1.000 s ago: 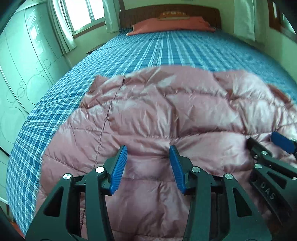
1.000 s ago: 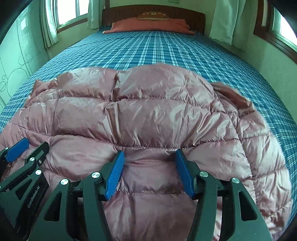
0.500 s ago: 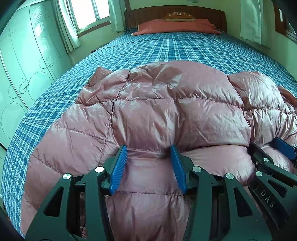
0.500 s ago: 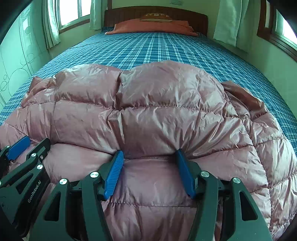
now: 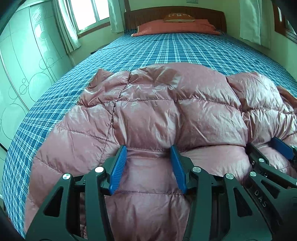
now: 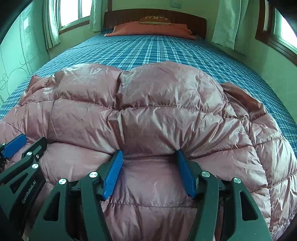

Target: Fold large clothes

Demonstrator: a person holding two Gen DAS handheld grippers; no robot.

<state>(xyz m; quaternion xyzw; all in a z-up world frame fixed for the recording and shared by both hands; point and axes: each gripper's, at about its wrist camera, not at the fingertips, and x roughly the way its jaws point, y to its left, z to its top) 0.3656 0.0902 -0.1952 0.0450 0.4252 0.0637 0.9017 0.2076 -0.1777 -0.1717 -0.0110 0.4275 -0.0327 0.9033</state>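
A shiny dusty-pink quilted down jacket (image 5: 167, 115) lies on the blue plaid bed (image 5: 167, 48), doubled over on itself with a puffy fold ahead of both grippers; it also fills the right wrist view (image 6: 157, 115). My left gripper (image 5: 148, 151) is open, its blue pads pushed against the fold, with fabric between them. My right gripper (image 6: 148, 154) is open in the same way, further right on the fold. Each gripper shows at the edge of the other's view, the right gripper (image 5: 274, 148) and the left gripper (image 6: 20, 142).
The bed (image 6: 167, 50) stretches ahead to a dark wooden headboard (image 5: 174, 16) with an orange pillow (image 5: 176, 27). A pale green wardrobe (image 5: 27, 64) stands at the left. Curtained windows are at the left (image 5: 89, 13) and right (image 6: 285, 31).
Both grippers have pushed the near edge of the jacket forward over itself, so the fold has risen and bulged higher. The jaws have stayed open.
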